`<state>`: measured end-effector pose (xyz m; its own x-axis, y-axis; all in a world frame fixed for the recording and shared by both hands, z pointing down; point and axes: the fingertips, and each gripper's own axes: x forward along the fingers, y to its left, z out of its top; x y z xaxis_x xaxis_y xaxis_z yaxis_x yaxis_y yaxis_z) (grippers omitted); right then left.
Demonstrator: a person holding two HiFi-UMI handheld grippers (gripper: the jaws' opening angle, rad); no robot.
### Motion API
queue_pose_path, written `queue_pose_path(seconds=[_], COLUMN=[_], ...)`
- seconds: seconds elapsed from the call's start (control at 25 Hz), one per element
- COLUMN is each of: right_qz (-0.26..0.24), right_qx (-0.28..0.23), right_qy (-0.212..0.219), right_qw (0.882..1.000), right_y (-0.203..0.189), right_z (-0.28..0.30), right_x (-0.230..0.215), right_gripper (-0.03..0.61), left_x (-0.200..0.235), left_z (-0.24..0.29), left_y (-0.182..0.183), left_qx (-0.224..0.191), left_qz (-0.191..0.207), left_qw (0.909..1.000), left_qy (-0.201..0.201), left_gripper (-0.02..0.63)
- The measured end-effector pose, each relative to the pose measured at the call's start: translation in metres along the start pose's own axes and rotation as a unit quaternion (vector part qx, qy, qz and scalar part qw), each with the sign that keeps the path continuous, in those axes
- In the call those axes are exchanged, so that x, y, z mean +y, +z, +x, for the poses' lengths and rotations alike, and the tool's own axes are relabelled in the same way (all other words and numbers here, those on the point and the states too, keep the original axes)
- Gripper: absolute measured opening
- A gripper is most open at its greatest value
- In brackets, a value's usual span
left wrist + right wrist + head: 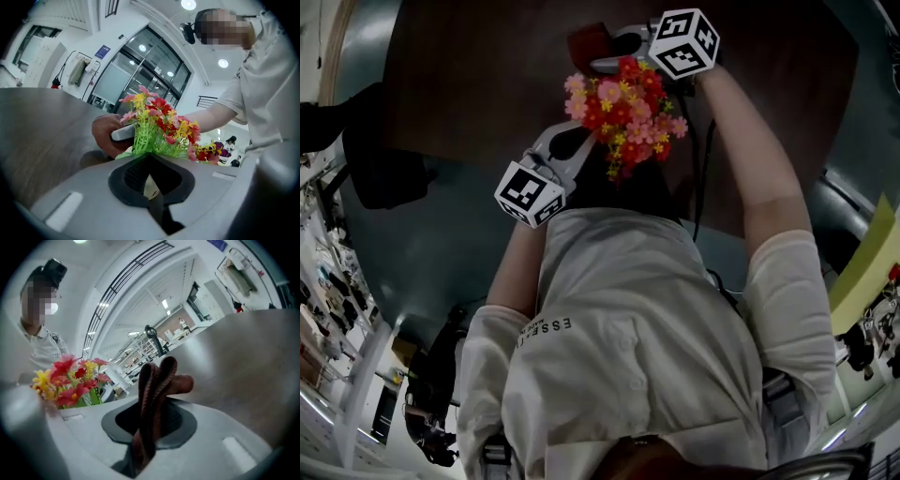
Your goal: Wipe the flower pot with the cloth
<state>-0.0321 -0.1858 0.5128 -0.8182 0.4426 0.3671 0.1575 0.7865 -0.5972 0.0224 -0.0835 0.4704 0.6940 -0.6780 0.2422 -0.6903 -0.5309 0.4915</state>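
Note:
A bunch of red, pink and yellow artificial flowers (623, 114) stands over the dark wooden table (459, 75). My left gripper (572, 148) reaches in from below the blooms. In the left gripper view this gripper (149, 174) is shut on a cream sliver of the flower pot (151, 188); green stems (145, 138) rise right above it, and the rest of the pot is hidden. My right gripper (614, 54) is beyond the flowers, shut on a dark red cloth (587, 42). In the right gripper view the folded cloth (157, 380) sticks up from that gripper (149, 416), with the flowers (70, 378) to its left.
A black chair-like shape (380, 159) stands off the table's left edge. The person's white shirt (628, 337) fills the lower head view. A yellow-green panel (872, 262) is at the far right. Bare tabletop (253, 362) stretches beyond the cloth.

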Motion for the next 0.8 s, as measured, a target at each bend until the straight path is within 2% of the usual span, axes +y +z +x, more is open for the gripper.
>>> queue_pose_path(seconds=[0.12, 0.28, 0.48, 0.8], right_qz=[0.006, 0.042, 0.066, 0.092], right_qx=[0.03, 0.017, 0.003, -0.036], right_qy=[0.041, 0.064, 0.053, 0.003], right_qw=[0.999, 0.997, 0.996, 0.995], right_y=[-0.005, -0.006, -0.022, -0.058], right_z=[0.014, 0.007, -0.02, -0.063], right_x=[0.012, 0.018, 0.015, 0.033], right_gripper=[0.049, 0.049, 0.049, 0.049], left_x=[0.002, 0.004, 0.004, 0.003], left_z=[-0.005, -0.007, 0.0, -0.001], left_y=[0.005, 0.008, 0.005, 0.003], left_qx=[-0.014, -0.009, 0.021, 0.017], left_qz=[-0.027, -0.016, 0.031, 0.033], left_qw=[0.9995, 0.9998, 0.999, 0.9985], left_qy=[0.0, 0.005, 0.023, 0.04], left_gripper=[0.014, 0.012, 0.012, 0.014])
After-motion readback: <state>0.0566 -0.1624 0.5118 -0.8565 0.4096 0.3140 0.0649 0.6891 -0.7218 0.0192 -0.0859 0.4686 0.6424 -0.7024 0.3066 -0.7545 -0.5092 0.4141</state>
